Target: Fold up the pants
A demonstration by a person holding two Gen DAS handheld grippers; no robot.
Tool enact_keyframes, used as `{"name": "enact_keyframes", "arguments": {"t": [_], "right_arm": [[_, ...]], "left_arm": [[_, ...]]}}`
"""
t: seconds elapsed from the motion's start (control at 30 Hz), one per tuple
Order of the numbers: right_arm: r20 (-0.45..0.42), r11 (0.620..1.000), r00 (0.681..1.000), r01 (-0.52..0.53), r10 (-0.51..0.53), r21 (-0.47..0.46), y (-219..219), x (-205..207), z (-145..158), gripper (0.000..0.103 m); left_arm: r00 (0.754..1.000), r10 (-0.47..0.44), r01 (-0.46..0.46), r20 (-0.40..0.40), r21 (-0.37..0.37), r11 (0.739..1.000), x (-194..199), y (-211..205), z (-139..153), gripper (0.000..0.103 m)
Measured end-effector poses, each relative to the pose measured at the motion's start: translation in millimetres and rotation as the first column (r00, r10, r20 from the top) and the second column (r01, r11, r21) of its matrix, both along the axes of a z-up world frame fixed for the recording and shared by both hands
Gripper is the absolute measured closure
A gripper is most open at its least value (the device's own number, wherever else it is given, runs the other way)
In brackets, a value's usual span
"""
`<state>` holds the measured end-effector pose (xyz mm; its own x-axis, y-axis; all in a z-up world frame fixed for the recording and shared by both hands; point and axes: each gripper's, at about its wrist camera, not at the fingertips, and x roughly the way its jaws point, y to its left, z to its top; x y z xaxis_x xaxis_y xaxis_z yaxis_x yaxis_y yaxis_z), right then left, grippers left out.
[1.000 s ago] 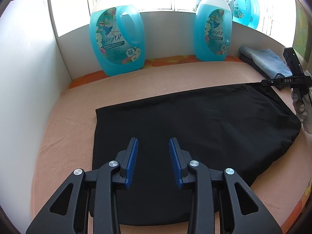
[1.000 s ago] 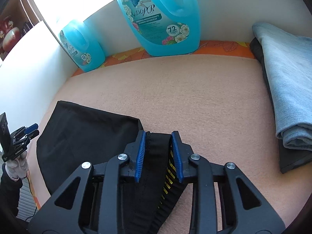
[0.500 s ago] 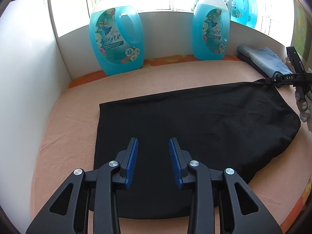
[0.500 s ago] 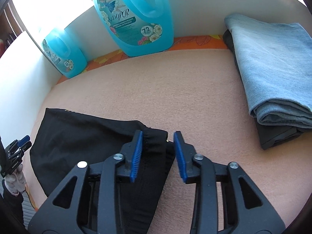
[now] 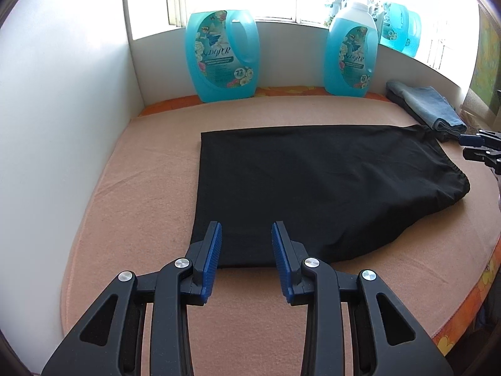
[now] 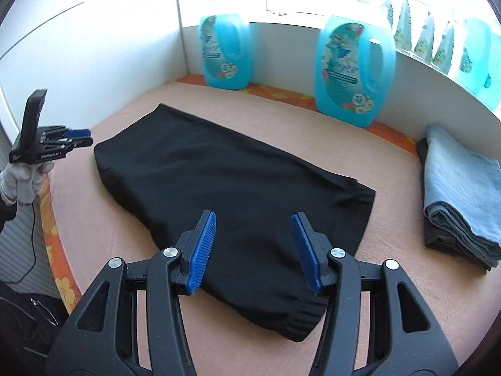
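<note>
Fingers (image 5: pixel 216 252) on your left gripper (image 5: pixel 246 257) stand well apart with nothing between them, hovering just over the near left corner of the black pants (image 5: pixel 313 185). Your right gripper (image 6: pixel 254 247) is spread wide too, holding nothing, poised above the elastic waistband end.

Largest first: the peach-covered desk (image 5: pixel 141 188) carries the pants flat in its middle, already doubled leg over leg by the look of it. Their long axis runs left to right across the desk, the straight folded edge to the left, the gathered waistband to the right, toward the folded blue jeans (image 6: pixel 460 188).

Judging by both grippers being free, you're between folds. Next move likely calls for pinching one short end, both corners at once, and carrying it over to meet the other end. Grip low so you catch every layer.

Two blue detergent bottles (image 5: pixel 222 53) stand at the far wall, well clear.
</note>
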<state>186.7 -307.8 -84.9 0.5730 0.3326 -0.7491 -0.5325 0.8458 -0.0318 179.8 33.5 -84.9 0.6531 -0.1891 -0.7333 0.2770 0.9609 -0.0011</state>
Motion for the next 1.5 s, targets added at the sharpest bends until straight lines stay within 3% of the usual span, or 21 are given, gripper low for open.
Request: {"name": "enact_keyframes", "arguments": {"t": [0.1,0.27,0.37,0.67,0.7,0.73,0.77,0.83,0.87,0.97,1.23,1.4,1.5], "right_arm": [[0.003,0.99,0.994,-0.105,0.106,-0.092,38,-18,-13,0.05],[0.024,0.943,0.974,-0.212,0.226,-0.258,84,-33,-41,0.05],[0.057,0.902,0.958,-0.243,0.281,-0.356,103,-39,-53,0.05],[0.085,0.82,0.931,-0.267,0.356,-0.507,130,-36,-79,0.05],[0.082,0.817,0.932,-0.265,0.354,-0.512,131,-33,-81,0.053],[0.072,0.815,0.934,-0.265,0.349,-0.515,133,-29,-83,0.063],[0.061,0.818,0.938,-0.264,0.341,-0.51,133,-25,-84,0.075],[0.044,0.833,0.944,-0.265,0.326,-0.486,134,-17,-84,0.09],[0.043,0.84,0.948,-0.259,0.317,-0.476,133,-13,-82,0.092],[0.026,0.874,0.957,-0.251,0.288,-0.416,128,0,-73,0.095],[-0.094,0.966,0.981,-0.183,0.168,-0.181,101,56,-62,0.097],[-0.176,0.988,0.977,-0.134,0.12,-0.075,86,83,-68,0.097],[-0.194,0.991,0.975,-0.121,0.109,-0.053,81,90,-71,0.097]], "left_arm": [[0.998,-0.056,0.056,-0.017,-0.01,0.998,-12,-12,-4,0.071],[0.987,-0.143,0.14,-0.076,-0.035,0.989,-22,-31,-14,0.071],[0.979,-0.167,0.161,-0.114,-0.061,0.985,-24,-38,-22,0.071],[0.966,-0.215,0.207,-0.146,-0.065,0.976,-25,-59,-33,0.071],[0.965,-0.218,0.211,-0.145,-0.06,0.976,-23,-61,-34,0.071],[0.964,-0.222,0.216,-0.144,-0.058,0.975,-22,-63,-34,0.071],[0.963,-0.228,0.222,-0.142,-0.057,0.973,-20,-66,-34,0.071],[0.962,-0.241,0.237,-0.132,-0.045,0.97,-16,-72,-33,0.071],[0.961,-0.248,0.246,-0.124,-0.03,0.969,-13,-76,-32,0.071],[0.959,-0.263,0.266,-0.101,0.015,0.964,-7,-86,-30,0.071],[0.952,-0.304,0.306,-0.041,0.042,0.951,-1,-105,-14,0.071],[0.926,-0.37,0.375,-0.069,0.084,0.923,3,-129,-22,0.071],[0.932,-0.353,0.361,-0.084,0.11,0.926,17,-135,-28,0.071]]}}
